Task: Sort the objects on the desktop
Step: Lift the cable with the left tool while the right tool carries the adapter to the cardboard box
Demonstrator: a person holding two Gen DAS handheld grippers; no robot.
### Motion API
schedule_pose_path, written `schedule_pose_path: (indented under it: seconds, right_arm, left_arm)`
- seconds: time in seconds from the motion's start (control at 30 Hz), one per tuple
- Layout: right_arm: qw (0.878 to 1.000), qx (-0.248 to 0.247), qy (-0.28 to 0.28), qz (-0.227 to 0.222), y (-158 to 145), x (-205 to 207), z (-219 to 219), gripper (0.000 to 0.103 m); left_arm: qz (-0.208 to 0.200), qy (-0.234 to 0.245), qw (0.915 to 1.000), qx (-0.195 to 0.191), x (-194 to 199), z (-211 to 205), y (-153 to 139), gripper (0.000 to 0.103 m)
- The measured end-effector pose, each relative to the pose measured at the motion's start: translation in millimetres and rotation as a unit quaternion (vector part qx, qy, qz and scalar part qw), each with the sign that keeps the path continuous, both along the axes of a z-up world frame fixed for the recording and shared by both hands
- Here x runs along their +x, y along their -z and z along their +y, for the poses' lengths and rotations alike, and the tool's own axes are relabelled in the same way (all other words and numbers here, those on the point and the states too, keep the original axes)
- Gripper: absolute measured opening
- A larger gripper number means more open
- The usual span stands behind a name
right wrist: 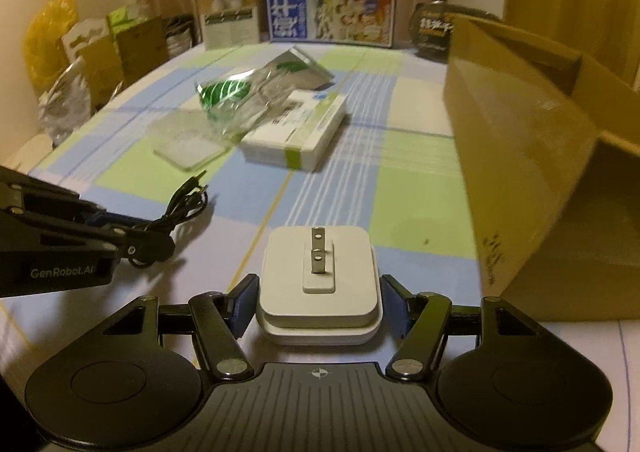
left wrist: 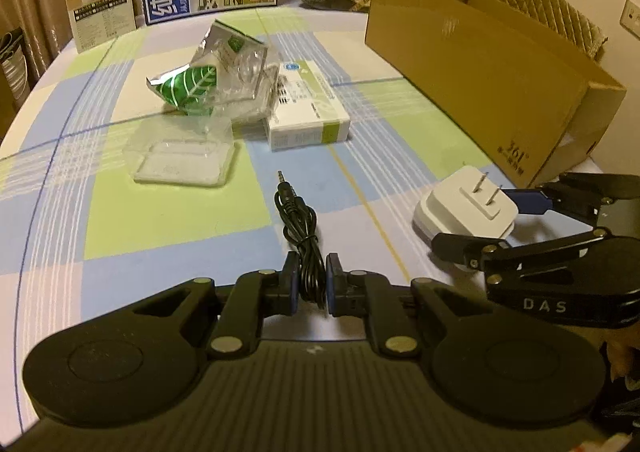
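Checked tablecloth (left wrist: pixel 168 220) beneath left gripper (left wrist: pixel 312 278) pinching black cable (left wrist: pixel 298 220), right gripper (right wrist: pixel 318 298) clasping white charger (right wrist: pixel 320 272)

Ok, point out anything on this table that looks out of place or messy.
The crumpled clear wrapper with a green leaf print lies heaped against the white box, partly overlapping it. The white plug adapter lies prongs-up between the right gripper's fingers. Nothing looks spilled or broken.

Our left gripper (left wrist: pixel 312 284) pinches the black cable (left wrist: pixel 301 242); our right gripper (left wrist: pixel 492 220) flanks the white charger (left wrist: pixel 464 208) near the cardboard box (left wrist: pixel 480 68).
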State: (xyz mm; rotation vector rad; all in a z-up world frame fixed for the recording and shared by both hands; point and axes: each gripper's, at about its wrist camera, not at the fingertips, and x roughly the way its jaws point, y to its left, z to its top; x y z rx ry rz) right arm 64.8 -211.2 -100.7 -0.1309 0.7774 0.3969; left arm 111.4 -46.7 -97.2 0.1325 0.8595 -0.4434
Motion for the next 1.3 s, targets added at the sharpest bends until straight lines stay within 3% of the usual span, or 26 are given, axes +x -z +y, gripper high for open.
schedule_pose_path:
  seconds: [0.6,0.9,1.3]
  right_arm:
    - [0.997,0.061,0.042,-0.035,-71.0,-26.6,-21.4,0.062]
    - [0.992,0.081,0.072,-0.058,-108.7,-42.7,-48.5,0.062]
    - [0.985,0.091,0.118,-0.082,-134.3,-46.8,-96.1,0.062]
  left_arm:
    - [-0.05,-0.016,0.9978,-0.041,-29.8,-17.8,-77.1,0.009]
    - [-0.068,0.005,0.9964,-0.051,-48.7,-42.7,-106.6,0.009]
    - [-0.079,0.053,0.9935,-0.062,-54.7,-90.7,-128.0,0.009]
